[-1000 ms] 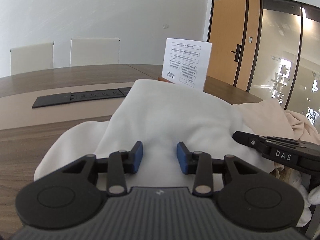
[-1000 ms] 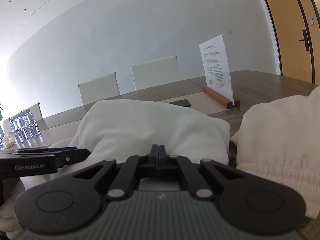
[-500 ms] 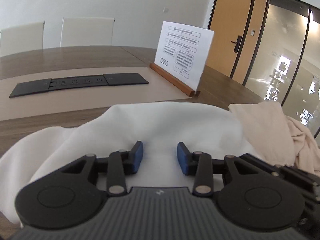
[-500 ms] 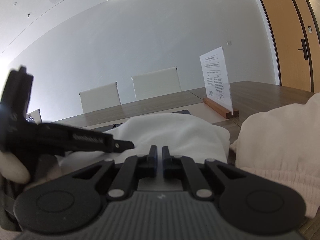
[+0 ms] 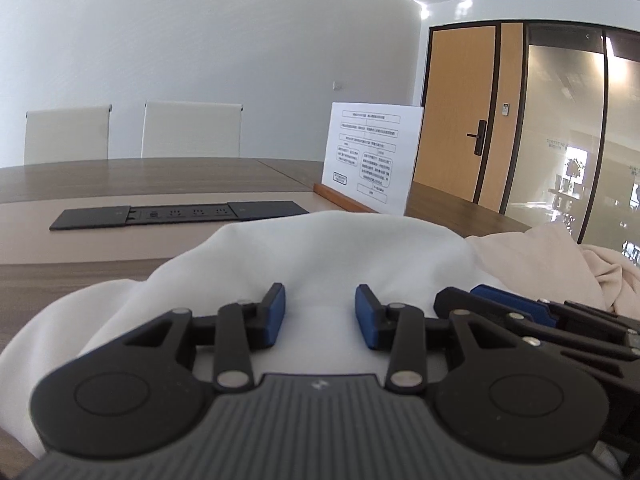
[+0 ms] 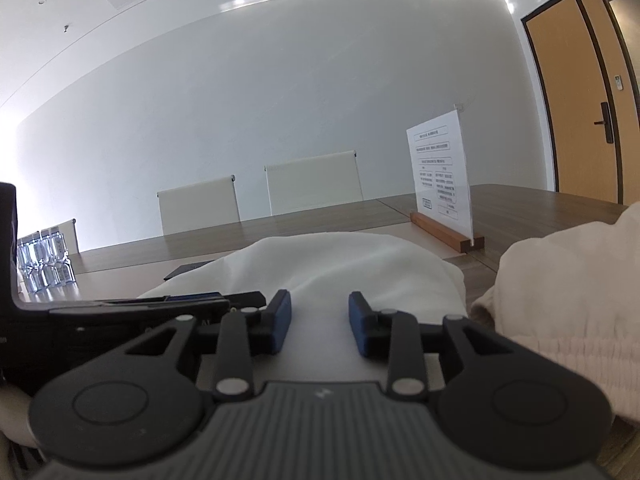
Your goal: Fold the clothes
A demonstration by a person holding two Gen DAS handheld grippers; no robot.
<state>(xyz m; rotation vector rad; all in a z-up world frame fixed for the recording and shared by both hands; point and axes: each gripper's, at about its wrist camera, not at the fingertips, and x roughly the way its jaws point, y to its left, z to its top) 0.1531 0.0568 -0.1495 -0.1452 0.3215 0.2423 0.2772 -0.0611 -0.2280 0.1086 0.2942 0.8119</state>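
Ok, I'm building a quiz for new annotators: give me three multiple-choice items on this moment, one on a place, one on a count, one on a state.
1. Where does the pink garment lie relative to the white garment?
A. to its right
B. under it
C. to its left

2. How many white chair backs stand behind the table in the left wrist view?
A. none
B. two
C. five

3. How do the right gripper jaws stand?
A. shut on cloth
B. shut on the paper sign
C. open

Answers: 1 A, pink cloth sits at the right in both views. 2 B, two backs show against the wall. 3 C, its blue pads stand apart, white cloth showing between.
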